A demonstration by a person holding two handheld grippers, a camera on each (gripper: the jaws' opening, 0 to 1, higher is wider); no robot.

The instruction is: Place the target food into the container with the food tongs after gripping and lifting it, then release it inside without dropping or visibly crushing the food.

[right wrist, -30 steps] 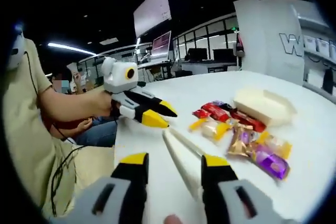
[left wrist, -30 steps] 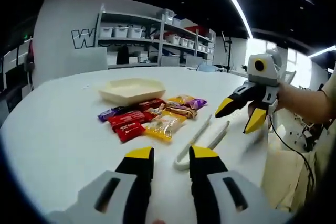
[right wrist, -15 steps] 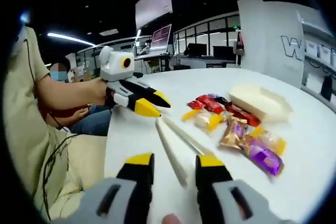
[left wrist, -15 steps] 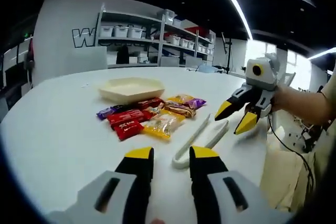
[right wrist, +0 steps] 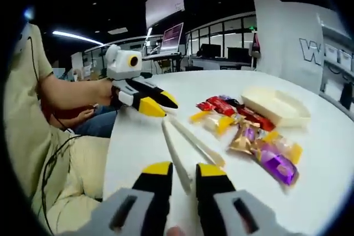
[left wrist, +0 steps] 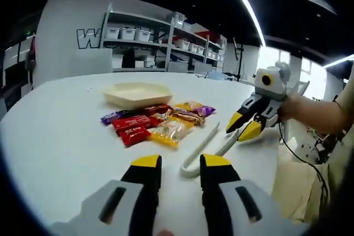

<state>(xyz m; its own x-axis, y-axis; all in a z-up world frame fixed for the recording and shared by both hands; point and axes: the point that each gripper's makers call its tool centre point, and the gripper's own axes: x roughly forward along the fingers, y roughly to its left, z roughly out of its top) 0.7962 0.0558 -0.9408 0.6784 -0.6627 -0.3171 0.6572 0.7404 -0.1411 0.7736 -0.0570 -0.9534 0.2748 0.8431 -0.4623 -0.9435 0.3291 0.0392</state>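
Observation:
White food tongs [left wrist: 207,146] lie on the white table [left wrist: 61,131], bend end near my left gripper [left wrist: 181,161]. That gripper stands open, with nothing held. In the right gripper view the tongs [right wrist: 193,142] run toward my right gripper [right wrist: 184,169], whose jaws have closed on one arm's end. The right gripper [left wrist: 243,125] sits at the tongs' far end. Wrapped snacks lie beyond: red packs [left wrist: 135,125], a yellow pack [left wrist: 171,132], a purple one [right wrist: 274,164]. The cream tray [left wrist: 138,93] [right wrist: 276,106] behind them holds nothing. The left gripper [right wrist: 157,103] hovers by the bend.
A person's forearm [left wrist: 318,115] holds the right gripper, and a beige-clad torso [right wrist: 25,136] fills the left of the right gripper view. Shelves with bins [left wrist: 166,37] stand behind the table. The table's edge runs close to both grippers.
My right gripper has come in toward the tongs and its jaws have narrowed from wide open onto one arm's end. The left gripper's jaw gap is unchanged.

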